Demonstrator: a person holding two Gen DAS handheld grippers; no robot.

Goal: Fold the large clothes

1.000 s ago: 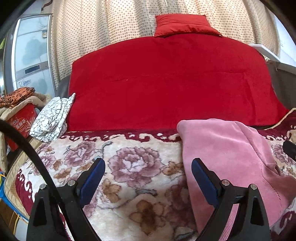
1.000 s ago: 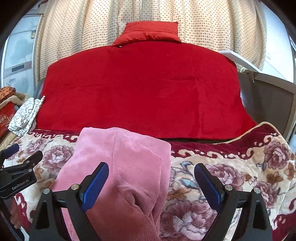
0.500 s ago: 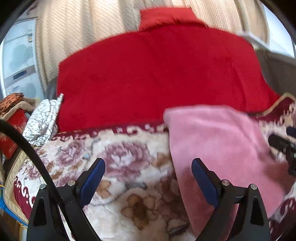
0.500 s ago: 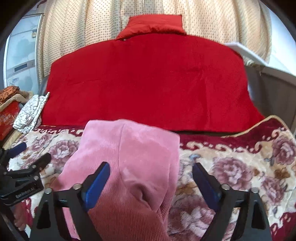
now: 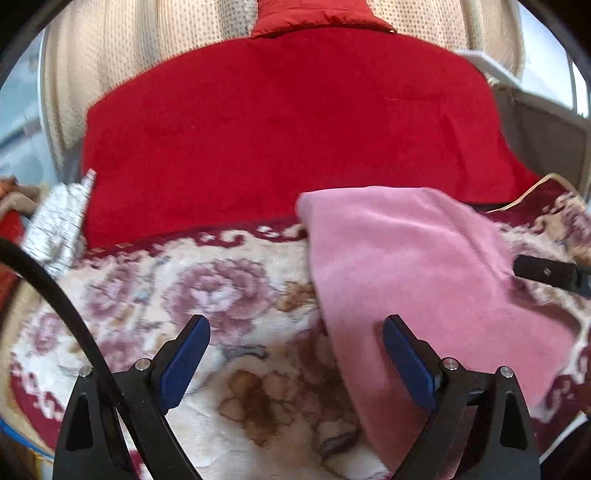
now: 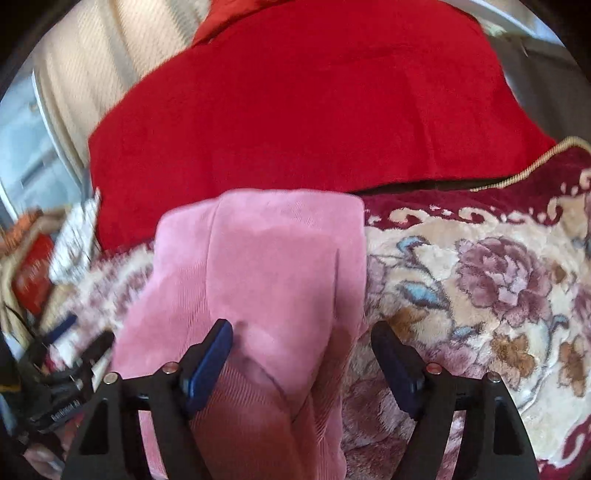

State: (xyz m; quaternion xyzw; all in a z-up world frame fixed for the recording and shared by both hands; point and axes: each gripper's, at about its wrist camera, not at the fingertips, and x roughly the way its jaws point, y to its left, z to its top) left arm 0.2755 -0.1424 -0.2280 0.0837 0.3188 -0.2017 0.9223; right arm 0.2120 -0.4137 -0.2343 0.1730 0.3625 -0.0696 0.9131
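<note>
A pink corduroy garment (image 6: 266, 258) is lying folded on a floral plush blanket (image 6: 480, 280) that is covering the bed, its far folded edge reaching almost to the blanket's dark-red patterned border. Beyond that border a plain red blanket (image 5: 288, 125) is spreading toward a red pillow (image 5: 314, 14) that is resting against a dotted beige curtain (image 5: 110, 44).

The right gripper (image 6: 301, 354) is pointing down over the near part of the pink garment. Its jaws have just been closing but are standing apart, and the blue pads are not pressing on anything; the left pad is hovering over the ribbed cloth while the right pad is sitting just past the garment's right edge, so a raised fold of the cloth is lying between them.

The left gripper (image 5: 295, 354) is also standing wide apart with nothing clamped. It is straddling the garment's left edge: the right finger is over the pink cloth and the left finger is over the bare floral blanket. In the left wrist view, the dark tip of the right gripper is showing at the right edge, above the pink cloth.

At the left edge of the bed, a white cloth with black line pattern (image 5: 59, 225) is lying bunched beside the red blanket. Both views are blurred.
</note>
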